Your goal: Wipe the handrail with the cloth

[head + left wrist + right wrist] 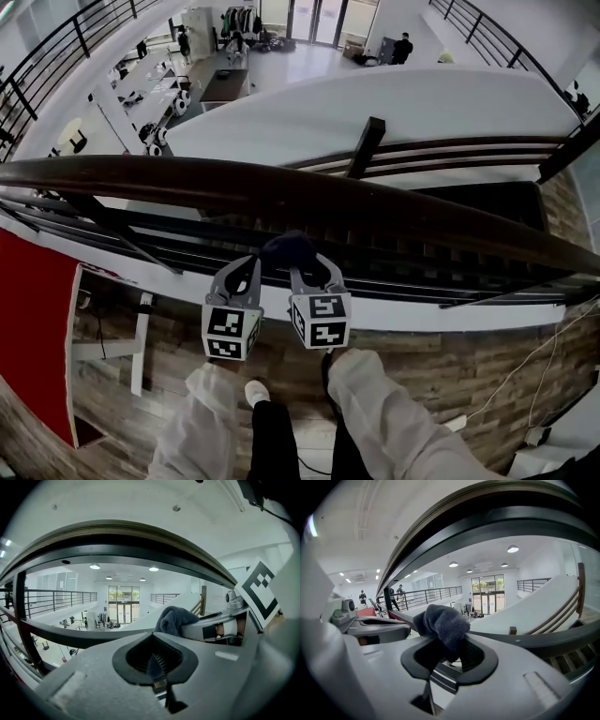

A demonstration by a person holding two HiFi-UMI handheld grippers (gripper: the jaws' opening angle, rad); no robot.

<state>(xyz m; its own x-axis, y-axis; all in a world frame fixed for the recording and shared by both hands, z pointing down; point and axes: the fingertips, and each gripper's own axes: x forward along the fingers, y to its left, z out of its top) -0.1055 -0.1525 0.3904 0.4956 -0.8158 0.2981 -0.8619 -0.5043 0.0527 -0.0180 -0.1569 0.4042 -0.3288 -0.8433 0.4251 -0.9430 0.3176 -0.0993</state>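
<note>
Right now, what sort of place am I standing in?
Probably an upper gallery in an open office hall: a wooden handrail overlooks a lower floor with desks and glass entrance doors.

The handrail (309,192) has a smooth, glossy dark-brown top over matt black metal. The cloth (440,623) is soft, fuzzy, dark blue-grey fabric. The left tongs (154,662) and right tongs (450,656) are matt grey plastic with black ribbed pads (471,654). The floor (450,375) looks like wood planks.

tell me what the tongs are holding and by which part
The dark cloth, held by both. The right tongs are shut on a bunched fold that bulges above them; the left tongs seem to pinch only a thin edge.
</note>
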